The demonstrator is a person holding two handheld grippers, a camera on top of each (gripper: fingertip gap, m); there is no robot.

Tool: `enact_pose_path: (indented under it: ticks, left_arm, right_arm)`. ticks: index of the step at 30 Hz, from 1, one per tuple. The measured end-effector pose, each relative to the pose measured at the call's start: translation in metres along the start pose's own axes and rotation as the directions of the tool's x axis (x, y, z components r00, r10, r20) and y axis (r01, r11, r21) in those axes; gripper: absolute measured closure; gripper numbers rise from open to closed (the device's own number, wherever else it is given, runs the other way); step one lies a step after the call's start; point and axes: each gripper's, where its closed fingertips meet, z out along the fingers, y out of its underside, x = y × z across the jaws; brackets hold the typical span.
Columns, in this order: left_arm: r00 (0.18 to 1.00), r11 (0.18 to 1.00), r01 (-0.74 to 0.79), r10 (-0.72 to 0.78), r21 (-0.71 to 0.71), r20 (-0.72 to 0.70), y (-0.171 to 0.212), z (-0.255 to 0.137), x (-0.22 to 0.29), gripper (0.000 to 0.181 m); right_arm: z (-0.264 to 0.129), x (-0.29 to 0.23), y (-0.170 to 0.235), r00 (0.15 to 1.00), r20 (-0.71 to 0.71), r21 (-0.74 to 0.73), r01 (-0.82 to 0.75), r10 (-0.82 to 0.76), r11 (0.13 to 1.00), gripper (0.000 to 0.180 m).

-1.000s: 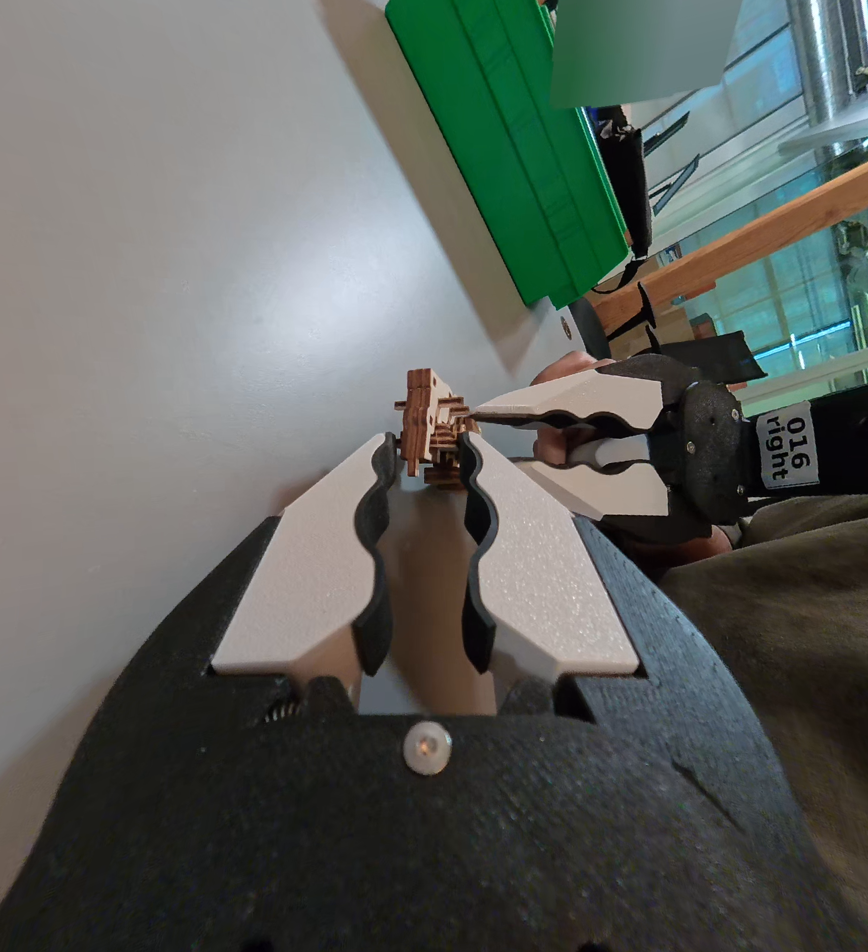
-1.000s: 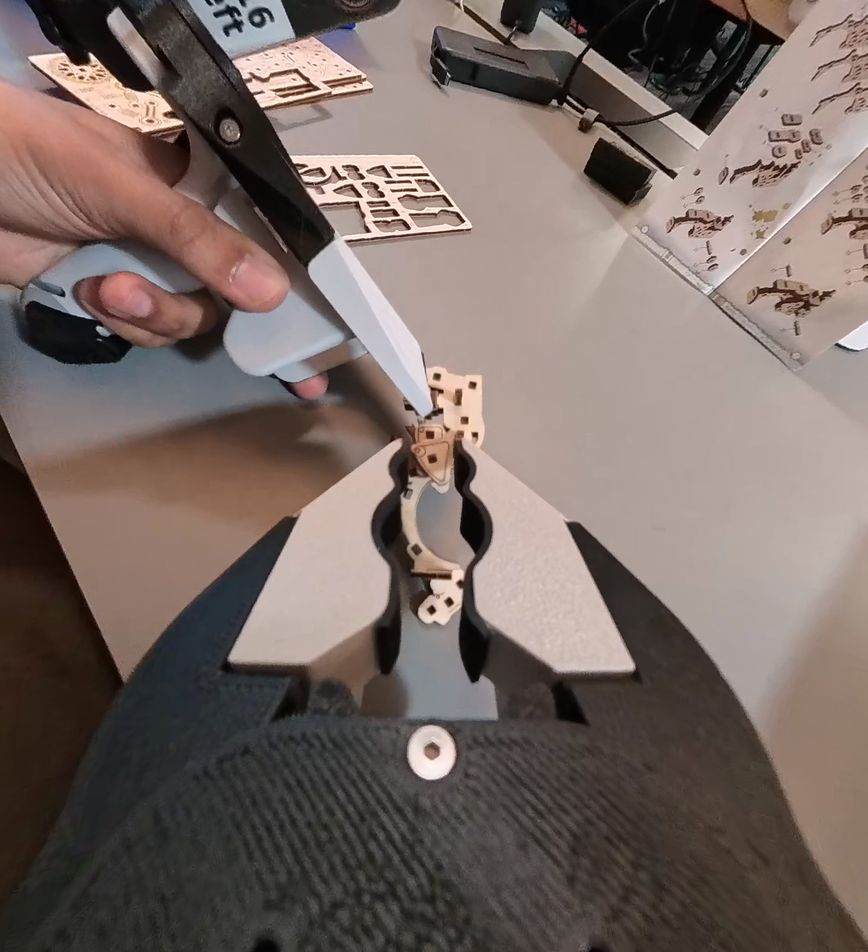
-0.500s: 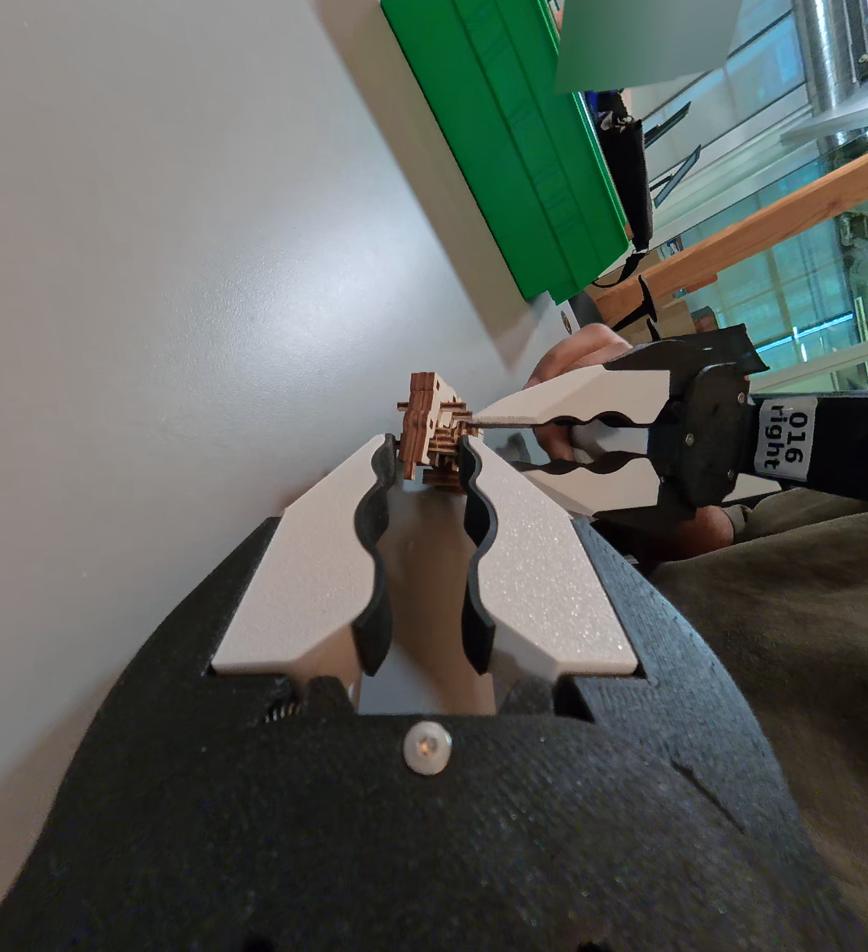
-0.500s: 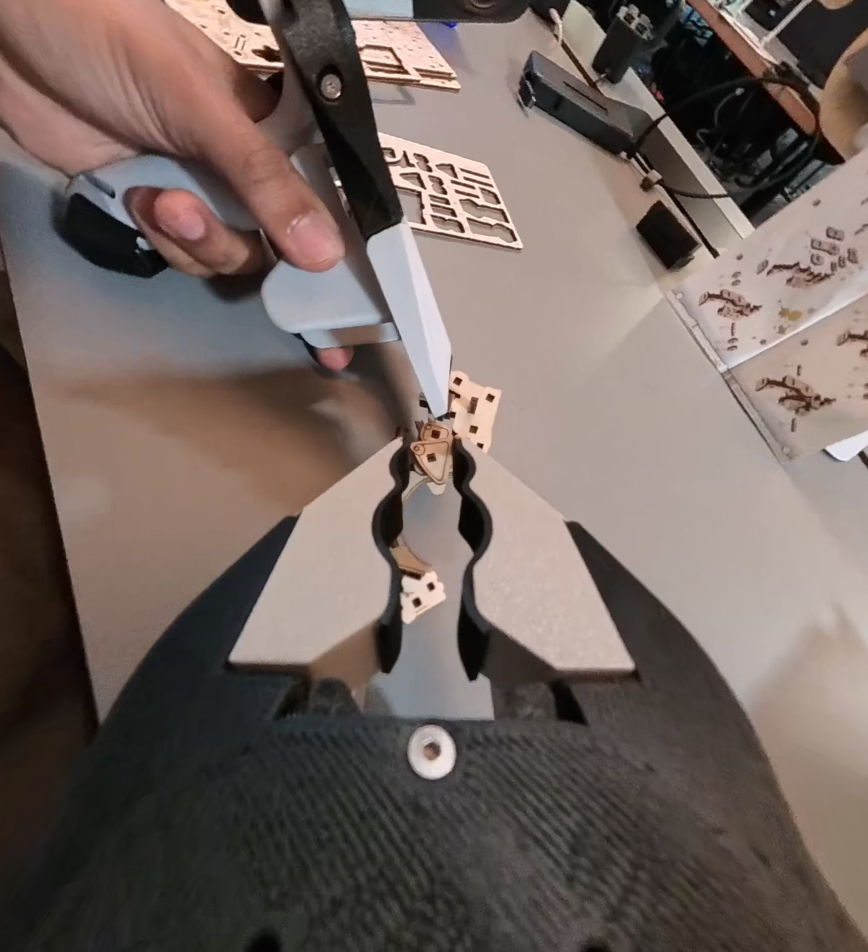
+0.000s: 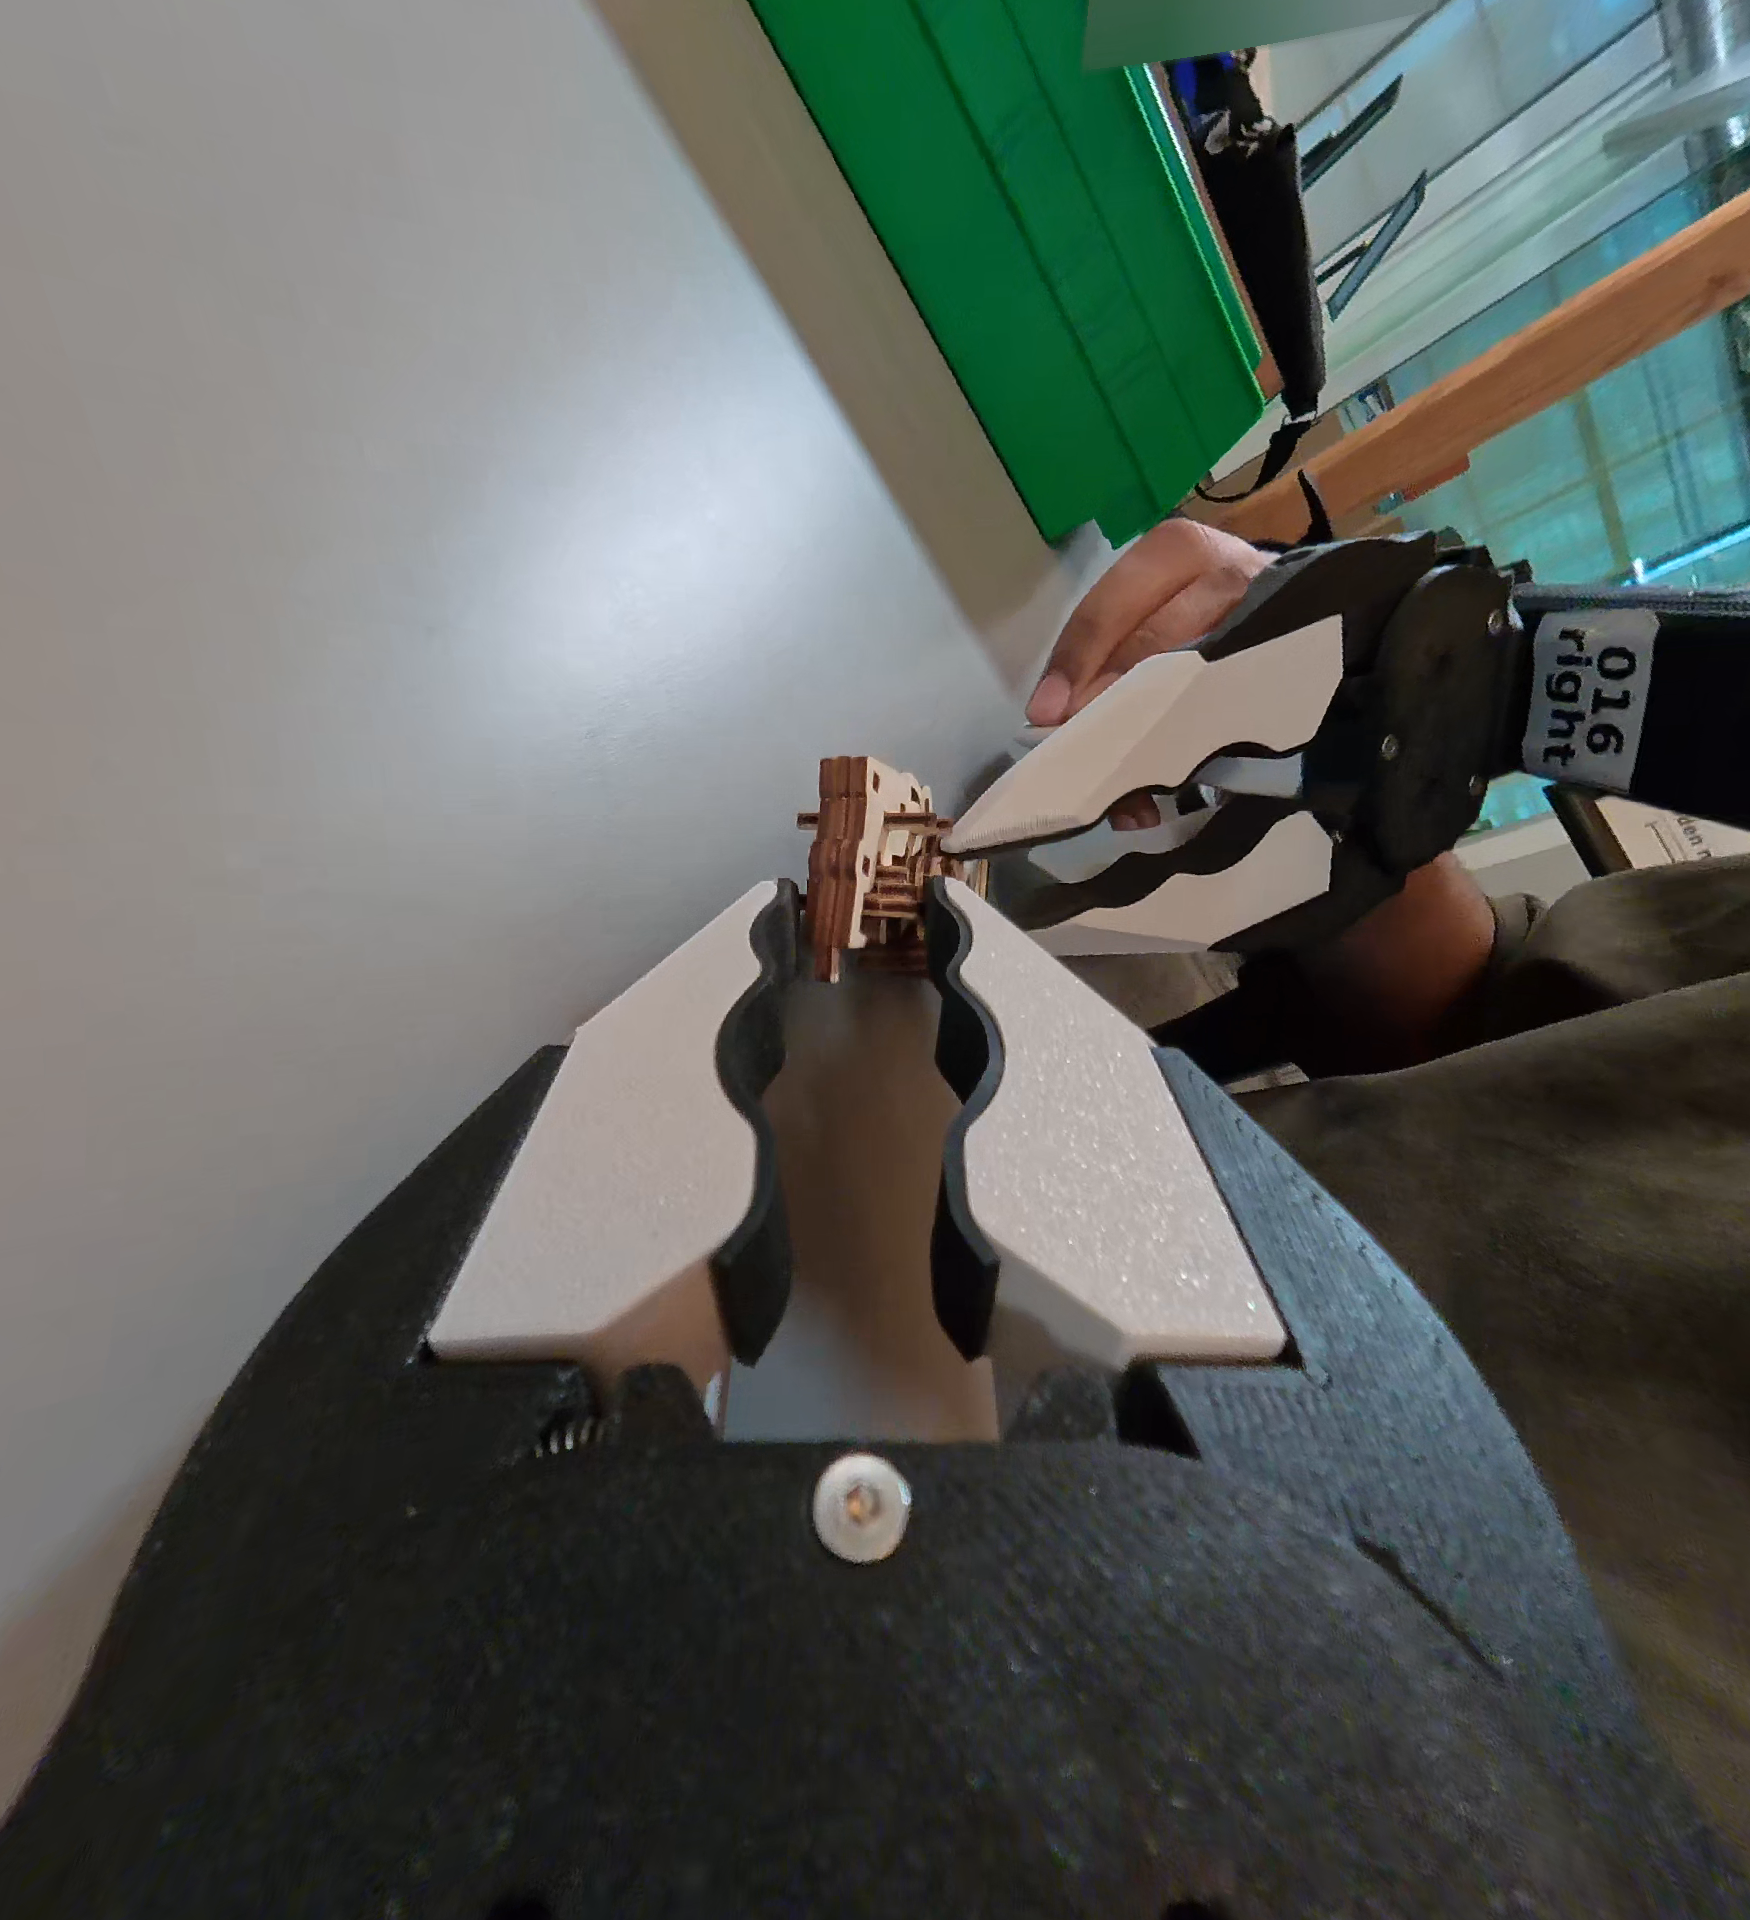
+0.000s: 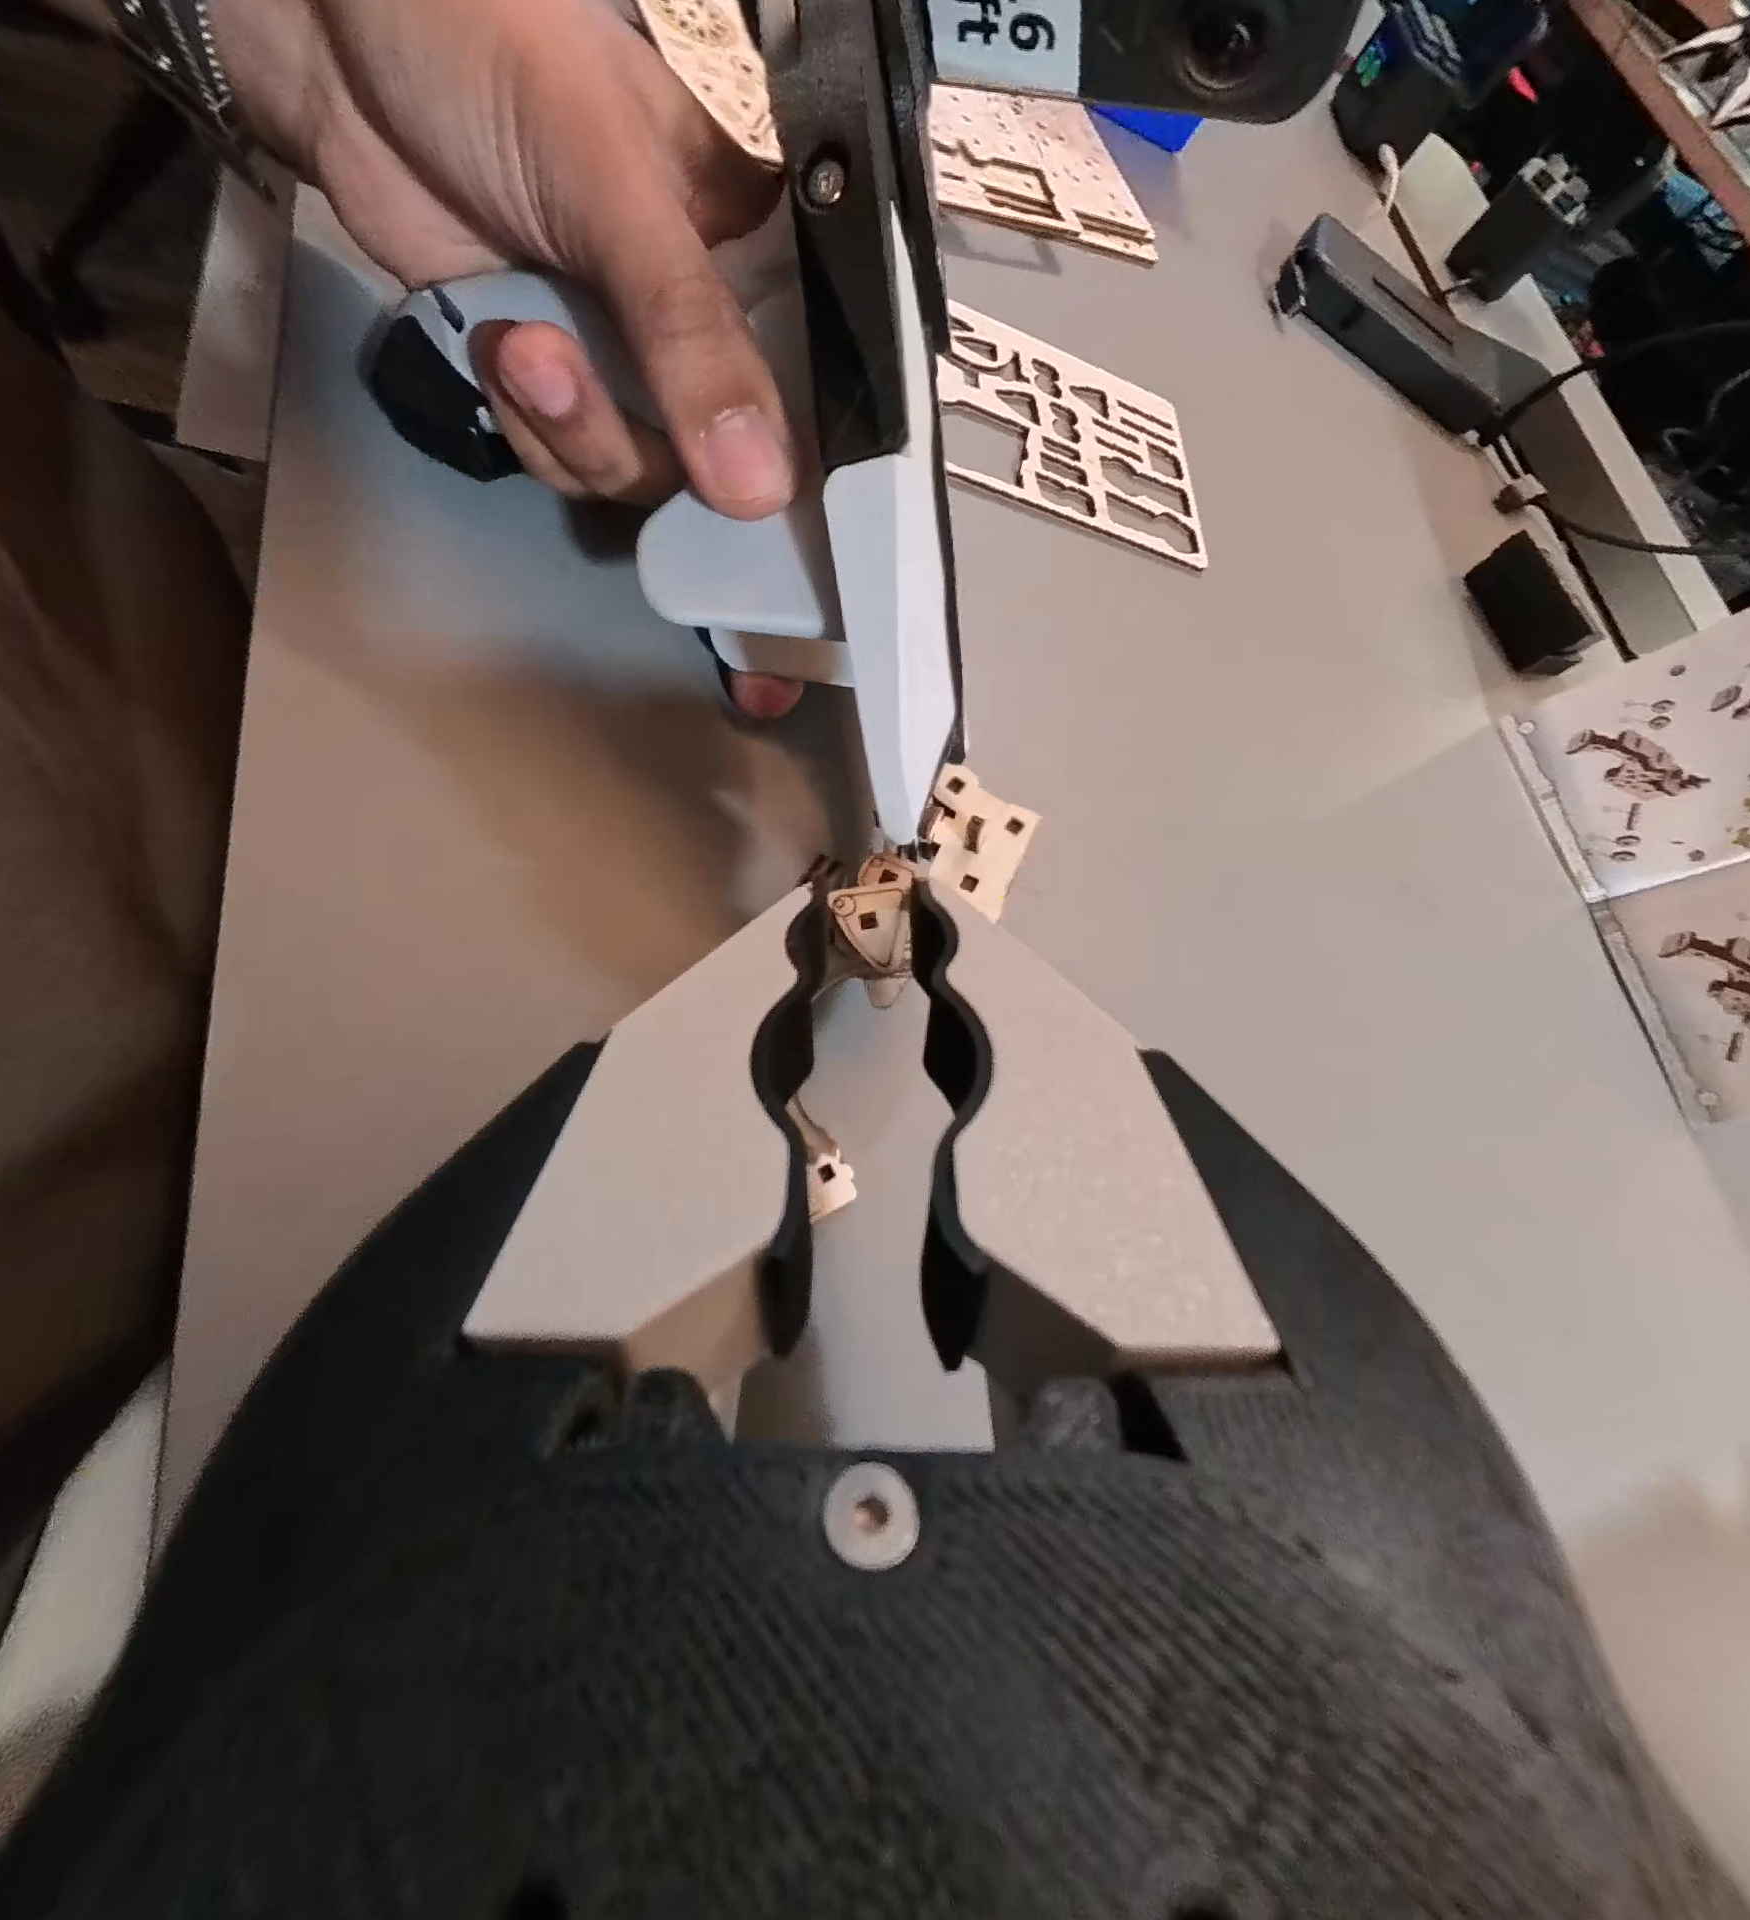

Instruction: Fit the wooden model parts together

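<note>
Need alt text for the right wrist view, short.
The right gripper pinches a curved wooden part at its fingertips against a wooden sub-assembly, which the left gripper, in a person's hand, grips from above. Punched-out wooden sheets lie on the grey table behind.

left gripper (image 5: 858, 896) jaws clamped w/ tips pinching, right gripper (image 6: 866, 914) likewise, tips meeting, both hand-held

The left gripper (image 5: 863, 902) clamps a small wooden model (image 5: 866, 868) at its fingertips above the grey table (image 5: 331, 520); the right gripper (image 5: 964, 831) touches the model's side.
</note>
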Motion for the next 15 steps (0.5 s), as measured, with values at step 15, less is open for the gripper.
enact_pose_path:
  ticks: [15]
  left_arm:
    - [0.999,0.999,0.039,-0.038,0.027,-0.01,-0.005,-0.003,-0.003,0.159]
  right_arm:
    - [-0.006,0.011,0.006,0.99,-0.13,-0.011,0.049,-0.05,0.999,0.158]
